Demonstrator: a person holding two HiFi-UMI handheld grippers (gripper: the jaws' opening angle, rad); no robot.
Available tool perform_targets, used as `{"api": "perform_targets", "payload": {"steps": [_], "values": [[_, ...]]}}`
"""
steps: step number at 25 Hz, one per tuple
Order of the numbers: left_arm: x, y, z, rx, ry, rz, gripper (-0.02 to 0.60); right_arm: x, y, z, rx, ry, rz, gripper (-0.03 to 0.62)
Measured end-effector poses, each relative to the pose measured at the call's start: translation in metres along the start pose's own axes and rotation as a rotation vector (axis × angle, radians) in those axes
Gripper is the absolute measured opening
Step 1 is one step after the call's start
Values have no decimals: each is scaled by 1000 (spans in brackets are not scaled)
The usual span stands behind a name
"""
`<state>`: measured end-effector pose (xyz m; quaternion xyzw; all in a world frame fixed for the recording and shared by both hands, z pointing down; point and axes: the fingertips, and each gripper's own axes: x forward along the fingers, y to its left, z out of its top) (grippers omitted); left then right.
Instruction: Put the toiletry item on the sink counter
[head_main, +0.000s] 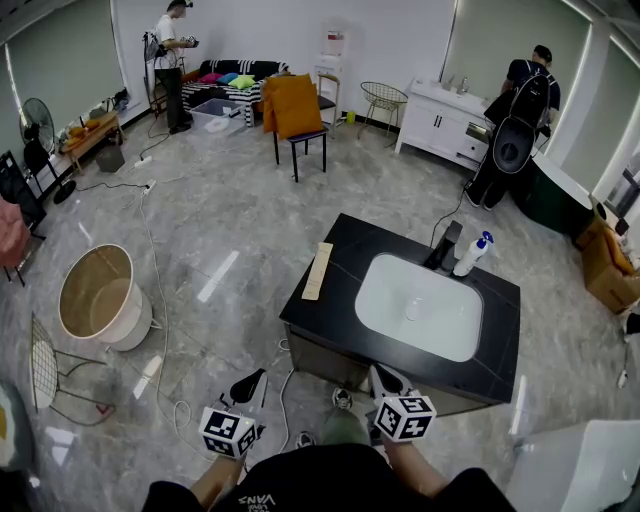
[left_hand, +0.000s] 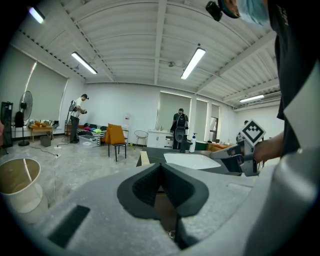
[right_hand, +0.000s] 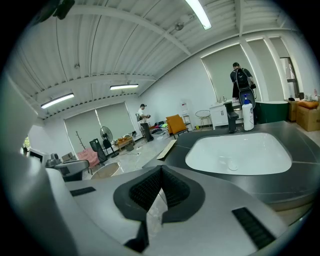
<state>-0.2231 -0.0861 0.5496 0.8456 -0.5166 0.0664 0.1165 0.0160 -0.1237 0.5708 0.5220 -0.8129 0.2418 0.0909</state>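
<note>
A white pump bottle with a blue cap (head_main: 471, 255) stands upright at the far right of the black sink counter (head_main: 345, 250), beside the black faucet (head_main: 444, 245) and behind the white basin (head_main: 420, 305). It also shows in the left gripper view as the bottle (left_hand: 192, 143) and in the right gripper view as the bottle (right_hand: 247, 116). My left gripper (head_main: 255, 378) hangs over the floor, short of the counter's near edge, its pads (left_hand: 150, 185) pressed together on nothing. My right gripper (head_main: 380, 372) is at the counter's near edge, its jaws closed (right_hand: 161, 169) and empty.
A pale wooden strip (head_main: 318, 270) lies along the counter's left edge. On the floor at left are a beige round tub (head_main: 98, 297), a wire rack (head_main: 45, 375) and cables (head_main: 160, 330). An orange chair (head_main: 295, 110), a white vanity (head_main: 440, 120) and two people stand far back.
</note>
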Motion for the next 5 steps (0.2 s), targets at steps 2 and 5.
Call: {"api": "perform_targets", "payload": {"steps": [2,5], "values": [[1,0,0,2,-1,-3,9,1,0,-1,0,2,-1,-2],[3,1,-1,5,-1,-7,9,2,0,-2,1,2,-4,-2]]}}
